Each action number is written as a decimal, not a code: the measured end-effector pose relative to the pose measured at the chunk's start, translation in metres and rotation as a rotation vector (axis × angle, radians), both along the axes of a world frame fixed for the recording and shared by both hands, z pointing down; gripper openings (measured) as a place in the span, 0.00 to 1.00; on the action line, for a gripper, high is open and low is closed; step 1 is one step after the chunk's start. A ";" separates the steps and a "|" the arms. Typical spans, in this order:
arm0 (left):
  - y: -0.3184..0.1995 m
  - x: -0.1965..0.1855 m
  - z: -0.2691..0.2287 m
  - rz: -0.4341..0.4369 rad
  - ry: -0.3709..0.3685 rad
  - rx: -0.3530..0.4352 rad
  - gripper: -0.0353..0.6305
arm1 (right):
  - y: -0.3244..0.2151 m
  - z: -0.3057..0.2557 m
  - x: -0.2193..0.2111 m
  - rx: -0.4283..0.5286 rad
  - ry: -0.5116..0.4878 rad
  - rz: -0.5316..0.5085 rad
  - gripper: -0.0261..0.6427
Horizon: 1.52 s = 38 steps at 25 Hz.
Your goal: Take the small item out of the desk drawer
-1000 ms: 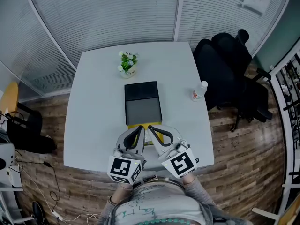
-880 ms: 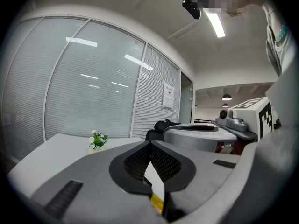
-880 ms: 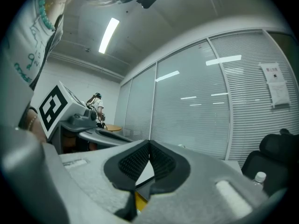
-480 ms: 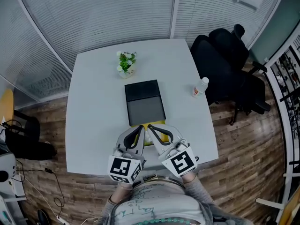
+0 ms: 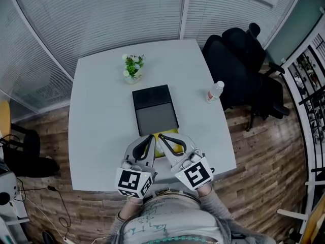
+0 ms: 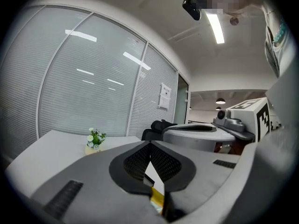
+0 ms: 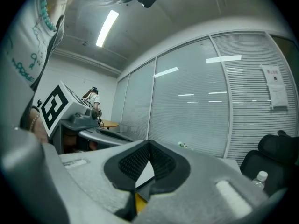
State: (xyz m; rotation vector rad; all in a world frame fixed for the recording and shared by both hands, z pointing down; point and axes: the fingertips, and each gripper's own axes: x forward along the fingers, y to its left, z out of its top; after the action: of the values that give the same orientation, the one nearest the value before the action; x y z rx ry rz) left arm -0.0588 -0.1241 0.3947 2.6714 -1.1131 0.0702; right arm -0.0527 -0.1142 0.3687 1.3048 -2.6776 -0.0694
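- The left gripper [image 5: 151, 138] and the right gripper [image 5: 162, 137] are seen side by side at the lower centre of the head view, their tips close together.
- In each gripper view the jaws are closed tip to tip, with nothing clamped between them.
- A dark box [image 5: 155, 113] lies flat at the centre of the white table [image 5: 101, 111]; a yellow part [image 5: 171, 134] shows at its lower end, just under the gripper tips.
- The small item itself cannot be made out.
- A potted plant [image 5: 132, 67] stands above the box, apart from it.
- A water bottle [image 5: 215, 91] stands at the table's right edge, near a black chair [image 5: 238, 70].
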 end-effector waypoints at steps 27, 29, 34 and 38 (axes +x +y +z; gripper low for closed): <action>-0.008 -0.024 0.027 -0.019 0.008 -0.045 0.05 | -0.012 0.121 0.014 -0.179 0.393 -0.160 0.04; -0.006 -0.030 0.032 -0.025 0.006 -0.057 0.05 | -0.011 0.139 0.013 -0.210 0.426 -0.190 0.04; 0.002 -0.047 0.039 -0.060 0.009 -0.083 0.05 | -0.005 0.188 0.013 -0.283 0.552 -0.272 0.06; 0.008 -0.058 0.043 -0.084 0.010 -0.092 0.05 | -0.002 0.224 0.012 -0.363 0.606 -0.324 0.06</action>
State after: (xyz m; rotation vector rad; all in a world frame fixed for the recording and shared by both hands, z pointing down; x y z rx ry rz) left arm -0.1173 -0.1163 0.4375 2.5389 -1.1885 0.0907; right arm -0.0403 -0.1161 0.5928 0.6072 -2.2077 -0.0125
